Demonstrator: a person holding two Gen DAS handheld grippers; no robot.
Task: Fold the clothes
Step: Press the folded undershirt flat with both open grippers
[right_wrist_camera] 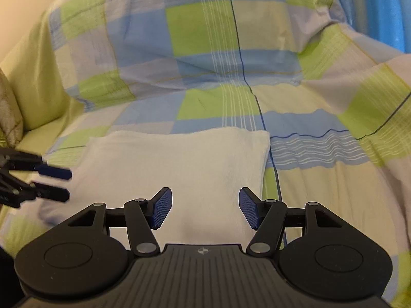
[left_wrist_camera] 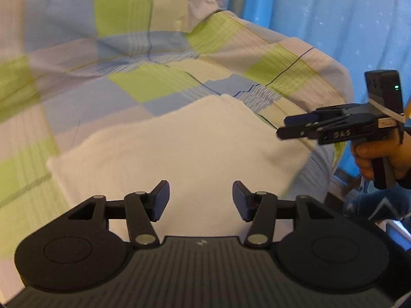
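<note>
White folded cloth [right_wrist_camera: 177, 179] flat on bed [right_wrist_camera: 334, 192], dead ahead at 12 o'clock of both released, empty grippers: right gripper [right_wrist_camera: 204, 208], left gripper [left_wrist_camera: 200, 200].

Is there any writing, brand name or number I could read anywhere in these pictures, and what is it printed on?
"DAS": pale letters on the side of the black two-finger right gripper, seen in the left wrist view.
A small white label further back on that gripper: too blurred to read.
The white folded cloth and checked green-and-blue bedsheet bear no text.

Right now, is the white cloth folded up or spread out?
Folded: the white cloth lies as a neat thick rectangle on the checked bedsheet.
</note>
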